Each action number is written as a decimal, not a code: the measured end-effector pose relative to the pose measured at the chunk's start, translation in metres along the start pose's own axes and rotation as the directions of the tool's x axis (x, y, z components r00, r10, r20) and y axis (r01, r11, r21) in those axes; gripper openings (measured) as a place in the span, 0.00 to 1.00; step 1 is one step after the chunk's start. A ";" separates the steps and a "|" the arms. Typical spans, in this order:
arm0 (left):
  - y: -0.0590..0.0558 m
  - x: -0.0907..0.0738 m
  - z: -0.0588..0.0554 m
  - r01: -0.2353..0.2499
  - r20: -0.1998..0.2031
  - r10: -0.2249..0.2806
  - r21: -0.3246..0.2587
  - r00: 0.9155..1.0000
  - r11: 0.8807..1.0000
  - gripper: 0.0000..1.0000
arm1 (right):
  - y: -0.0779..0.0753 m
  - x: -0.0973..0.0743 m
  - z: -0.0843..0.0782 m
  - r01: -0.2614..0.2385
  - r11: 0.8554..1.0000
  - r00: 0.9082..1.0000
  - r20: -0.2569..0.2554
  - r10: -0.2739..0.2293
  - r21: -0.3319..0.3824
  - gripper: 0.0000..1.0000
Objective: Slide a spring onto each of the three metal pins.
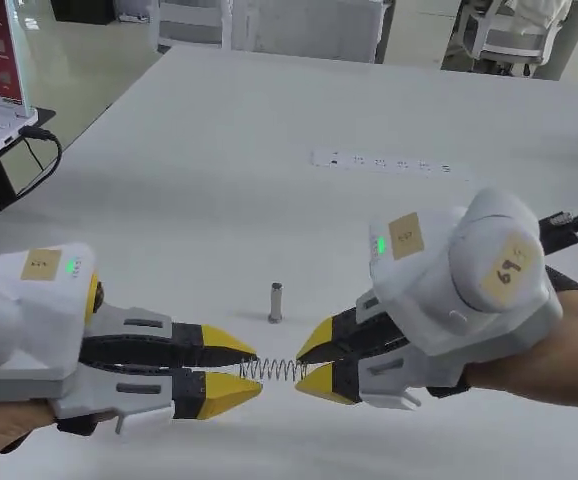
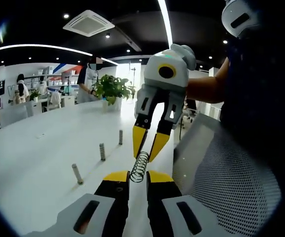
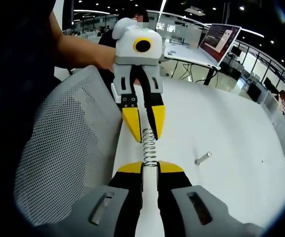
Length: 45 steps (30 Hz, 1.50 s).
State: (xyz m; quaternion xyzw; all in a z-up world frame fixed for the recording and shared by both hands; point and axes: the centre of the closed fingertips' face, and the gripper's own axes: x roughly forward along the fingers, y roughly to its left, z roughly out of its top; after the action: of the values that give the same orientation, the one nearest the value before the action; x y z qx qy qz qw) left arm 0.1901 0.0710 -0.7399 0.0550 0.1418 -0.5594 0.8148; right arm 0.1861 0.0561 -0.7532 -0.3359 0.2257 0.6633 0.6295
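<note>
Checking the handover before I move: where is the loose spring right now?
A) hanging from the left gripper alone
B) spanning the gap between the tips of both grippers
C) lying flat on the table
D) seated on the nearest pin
B: in the head view the spring runs from the left gripper to the right gripper, one end between each pair of tips, on the near side of a pin.

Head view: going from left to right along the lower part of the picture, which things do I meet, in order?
left gripper → spring, held between the two → right gripper
</note>
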 end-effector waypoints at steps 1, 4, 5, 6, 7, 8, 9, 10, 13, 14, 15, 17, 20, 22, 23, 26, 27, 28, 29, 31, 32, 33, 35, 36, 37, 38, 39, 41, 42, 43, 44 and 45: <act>-0.001 0.000 0.000 0.003 0.000 -0.003 0.002 1.000 1.000 0.04 | 0.000 0.000 0.000 -0.001 1.000 1.000 0.000 0.001 -0.002 0.07; -0.002 0.000 0.000 0.010 -0.002 -0.010 0.002 1.000 1.000 0.04 | 0.002 -0.002 0.001 -0.005 1.000 1.000 0.001 0.005 -0.012 0.07; -0.004 0.000 0.001 0.016 0.001 -0.016 0.001 1.000 1.000 0.04 | 0.002 -0.003 0.001 -0.008 1.000 1.000 0.002 0.008 -0.014 0.07; -0.004 0.000 0.001 0.017 0.002 -0.017 0.002 1.000 1.000 0.03 | 0.002 -0.004 0.002 -0.010 1.000 1.000 0.004 0.010 -0.014 0.07; -0.005 0.000 0.002 0.020 0.003 -0.020 0.004 1.000 1.000 0.03 | 0.003 -0.006 0.003 -0.012 1.000 1.000 0.009 0.012 -0.013 0.07; -0.005 0.000 0.002 0.023 0.004 -0.023 0.004 1.000 1.000 0.03 | 0.003 -0.007 0.003 -0.014 1.000 1.000 0.011 0.014 -0.011 0.07; -0.006 0.000 0.003 0.028 0.005 -0.028 0.006 1.000 1.000 0.03 | 0.004 -0.009 0.004 -0.019 1.000 1.000 0.014 0.019 -0.011 0.07; -0.006 0.000 0.003 0.029 0.006 -0.029 0.006 1.000 1.000 0.03 | 0.004 -0.010 0.005 -0.019 1.000 1.000 0.017 0.019 -0.012 0.07; -0.008 0.000 0.003 0.037 0.000 -0.037 0.015 0.999 0.999 0.03 | 0.005 -0.013 0.009 -0.031 1.000 0.999 0.030 0.031 -0.001 0.07; -0.008 0.001 0.003 0.039 0.000 -0.039 0.015 0.999 0.999 0.03 | 0.005 -0.015 0.010 -0.037 0.999 0.999 0.034 0.037 0.008 0.07; -0.009 0.001 0.003 0.041 0.002 -0.041 0.016 0.999 0.999 0.03 | 0.005 -0.015 0.010 -0.040 0.999 0.999 0.036 0.040 0.013 0.07; -0.010 0.001 0.003 0.043 0.000 -0.043 0.018 0.999 0.999 0.03 | 0.005 -0.017 0.012 -0.044 0.999 0.998 0.040 0.043 0.021 0.07; -0.012 0.002 0.001 0.052 -0.010 -0.051 0.022 0.999 0.998 0.03 | 0.006 -0.019 0.018 -0.053 0.998 0.997 0.055 0.051 0.037 0.07; -0.013 0.002 0.001 0.054 -0.013 -0.054 0.024 0.998 0.998 0.03 | 0.007 -0.022 0.024 -0.061 0.997 0.996 0.071 0.057 0.049 0.07; -0.013 0.003 0.000 0.056 -0.016 -0.055 0.026 0.998 0.998 0.02 | 0.007 -0.023 0.027 -0.067 0.996 0.995 0.076 0.062 0.056 0.07; -0.013 0.004 0.001 0.054 -0.010 -0.054 0.029 0.998 0.998 0.02 | 0.008 -0.024 0.030 -0.063 0.997 0.997 0.051 0.061 0.033 0.07; -0.013 0.004 0.002 0.054 -0.010 -0.054 0.032 0.998 0.998 0.02 | 0.008 -0.025 0.034 -0.063 0.998 0.996 0.057 0.061 0.021 0.07; -0.014 0.005 0.002 0.057 -0.009 -0.056 0.031 0.998 0.998 0.02 | 0.008 -0.026 0.035 -0.065 0.998 0.996 0.055 0.064 0.021 0.07; -0.014 0.006 0.003 0.060 -0.008 -0.059 0.034 0.998 0.998 0.02 | 0.008 -0.026 0.037 -0.068 0.998 0.997 0.046 0.067 0.020 0.07; -0.015 0.007 0.004 0.061 -0.008 -0.061 0.039 0.998 0.997 0.02 | 0.008 -0.027 0.037 -0.071 0.997 0.997 0.025 0.071 0.021 0.07; -0.015 0.007 0.004 0.062 -0.008 -0.061 0.043 0.998 0.997 0.02 | 0.008 -0.027 0.037 -0.069 0.997 0.997 0.018 0.069 0.015 0.07; -0.015 0.007 0.004 0.060 -0.007 -0.059 0.045 0.998 0.997 0.02 | 0.008 -0.027 0.036 -0.068 0.998 0.998 0.011 0.068 0.009 0.07; -0.015 0.007 0.005 0.062 -0.005 -0.062 0.045 0.998 0.997 0.02 | 0.008 -0.027 0.037 -0.073 0.997 0.997 0.006 0.073 0.010 0.07; -0.015 0.008 0.005 0.061 -0.004 -0.061 0.047 0.998 0.997 0.02 | 0.007 -0.027 0.037 -0.078 0.997 0.997 0.004 0.078 0.016 0.08; -0.014 0.008 0.005 0.058 -0.005 -0.058 0.051 0.998 0.997 0.01 | 0.007 -0.027 0.037 -0.079 0.997 0.997 0.001 0.079 0.016 0.08; -0.014 0.008 0.005 0.056 -0.004 -0.056 0.052 0.998 0.997 0.01 | 0.007 -0.027 0.036 -0.081 0.997 0.997 0.000 0.081 0.015 0.08; -0.014 0.008 0.005 0.056 -0.002 -0.056 0.050 0.998 0.997 0.01 | 0.008 -0.027 0.037 -0.087 0.996 0.996 0.001 0.087 0.018 0.08; -0.013 0.008 0.005 0.054 0.003 -0.054 0.050 0.999 0.997 0.01 | 0.008 -0.026 0.037 -0.095 0.995 0.995 0.006 0.095 0.025 0.08; -0.013 0.007 0.005 0.053 0.005 -0.053 0.049 0.999 0.997 0.01 | 0.007 -0.026 0.036 -0.097 0.995 0.995 0.006 0.097 0.030 0.08; -0.012 0.007 0.004 0.052 0.006 -0.052 0.042 0.999 0.998 0.01 | 0.007 -0.025 0.035 -0.097 0.995 0.995 0.001 0.097 0.032 0.08; -0.012 0.007 0.004 0.050 0.007 -0.050 0.040 0.999 0.998 0.01 | 0.006 -0.025 0.035 -0.096 0.995 0.995 0.000 0.096 0.030 0.08; -0.012 0.007 0.004 0.049 0.007 -0.049 0.039 0.999 0.998 0.01 | 0.006 -0.024 0.035 -0.099 0.995 0.995 0.001 0.099 0.031 0.08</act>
State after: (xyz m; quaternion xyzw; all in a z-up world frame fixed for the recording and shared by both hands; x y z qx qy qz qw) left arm 0.1824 0.0595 -0.7374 0.0651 0.1291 -0.5821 0.8002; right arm 0.1739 0.0640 -0.7130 -0.3147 0.2528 0.6900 0.6008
